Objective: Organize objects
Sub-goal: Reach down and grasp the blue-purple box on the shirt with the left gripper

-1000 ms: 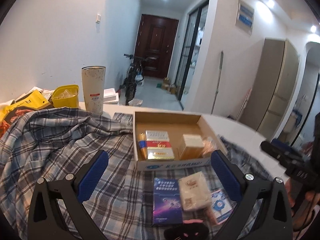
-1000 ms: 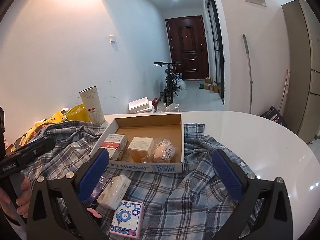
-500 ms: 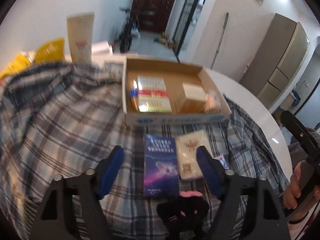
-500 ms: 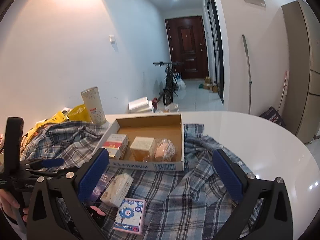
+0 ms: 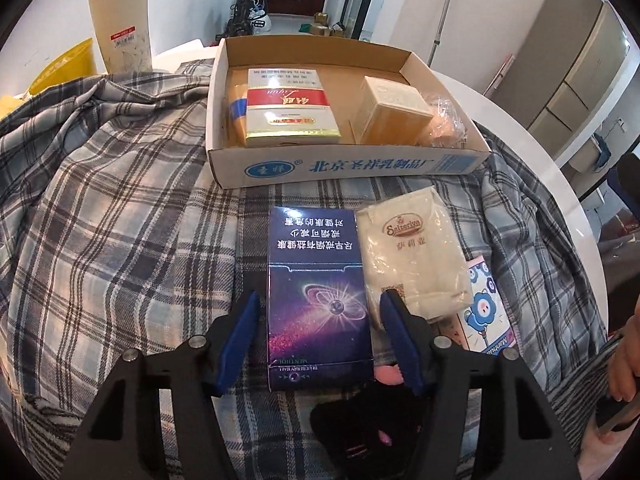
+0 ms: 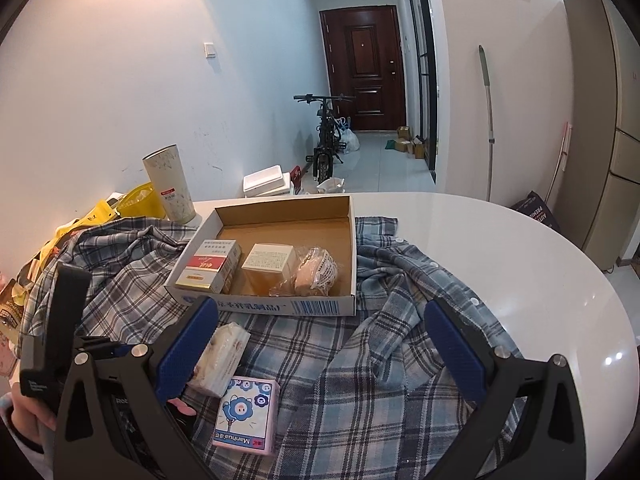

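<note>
A purple carton (image 5: 316,300) lies flat on the plaid shirt in front of the open cardboard box (image 5: 344,168). My left gripper (image 5: 318,312) points down over it with a blue pad on each side. Its jaws are closing, and a narrow gap still shows at both long edges. Beside the carton lie a cream tissue pack (image 5: 412,252) and a pink cartoon pack (image 5: 484,312). The cardboard box (image 6: 280,307) holds a red and white carton (image 5: 288,108), a tan box (image 5: 394,108) and a plastic-wrapped item (image 5: 444,120). My right gripper (image 6: 320,352) hangs wide open over the shirt, holding nothing.
The plaid shirt (image 5: 100,240) covers most of the round white table (image 6: 500,248). A tall pale canister (image 6: 170,184) and a yellow bag (image 6: 136,204) stand at the back left. A black item with pink marks (image 5: 360,412) lies under my left gripper.
My left gripper tipped downward and sank toward the purple carton, and its jaws narrowed around it. The right gripper has hardly moved.
</note>
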`<state>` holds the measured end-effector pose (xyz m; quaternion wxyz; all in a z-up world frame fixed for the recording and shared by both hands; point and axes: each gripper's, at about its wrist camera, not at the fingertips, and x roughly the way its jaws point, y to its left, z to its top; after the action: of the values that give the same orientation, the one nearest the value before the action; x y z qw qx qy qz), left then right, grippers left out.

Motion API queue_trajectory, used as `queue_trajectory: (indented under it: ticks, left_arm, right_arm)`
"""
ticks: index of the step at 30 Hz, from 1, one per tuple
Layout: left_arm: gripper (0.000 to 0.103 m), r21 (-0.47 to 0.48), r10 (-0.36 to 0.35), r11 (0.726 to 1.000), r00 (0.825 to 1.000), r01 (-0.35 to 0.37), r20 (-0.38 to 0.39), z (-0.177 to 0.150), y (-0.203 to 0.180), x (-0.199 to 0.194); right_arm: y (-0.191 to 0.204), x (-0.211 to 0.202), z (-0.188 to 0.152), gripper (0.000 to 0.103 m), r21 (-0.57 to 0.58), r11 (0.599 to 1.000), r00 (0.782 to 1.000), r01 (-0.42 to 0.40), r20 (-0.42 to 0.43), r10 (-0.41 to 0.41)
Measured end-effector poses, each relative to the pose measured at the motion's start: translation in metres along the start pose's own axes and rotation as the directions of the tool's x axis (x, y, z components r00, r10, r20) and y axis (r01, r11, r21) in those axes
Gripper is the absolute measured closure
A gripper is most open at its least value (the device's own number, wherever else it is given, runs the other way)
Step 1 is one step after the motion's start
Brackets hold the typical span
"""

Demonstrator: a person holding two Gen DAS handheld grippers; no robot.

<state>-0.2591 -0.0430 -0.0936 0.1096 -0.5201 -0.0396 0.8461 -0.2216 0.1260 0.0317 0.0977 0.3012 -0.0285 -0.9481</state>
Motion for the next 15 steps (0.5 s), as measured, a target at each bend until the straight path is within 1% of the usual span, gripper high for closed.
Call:
queue_trajectory:
  ticks: [6, 8, 9, 13, 15]
  left_arm:
    - [0.038, 0.0, 0.008, 1.0, 1.0, -0.008, -0.011, 0.002, 0.003, 0.004]
    - [0.042, -0.01, 0.033, 0.999, 0.999, -0.033, -0.01, 0.003, 0.007, 0.005]
    - [0.049, -0.02, 0.036, 0.999, 0.999, -0.037, -0.007, 0.003, 0.01, 0.004]
    - [0.049, -0.02, 0.029, 0.999, 1.0, -0.03, -0.007, 0.004, 0.011, 0.004]
    - [0.049, -0.022, 0.03, 0.999, 1.0, -0.03, 0.007, 0.004, 0.01, 0.0]
  right_arm:
    - [0.0, 0.001, 0.0, 0.0, 0.001, 1.0, 1.0, -0.001, -0.008, 0.001]
    - [0.001, 0.0, 0.001, 0.0, 0.0, 1.0, 1.0, -0.002, -0.006, 0.002]
    - [0.001, 0.0, 0.001, 0.0, -0.001, 1.0, 1.0, 0.0, -0.004, 0.0]
    - [0.002, 0.0, 0.001, 0.0, -0.005, 1.0, 1.0, 0.007, -0.001, -0.007]
    - [0.001, 0.0, 0.0, 0.0, -0.005, 1.0, 1.0, 0.009, -0.004, -0.009]
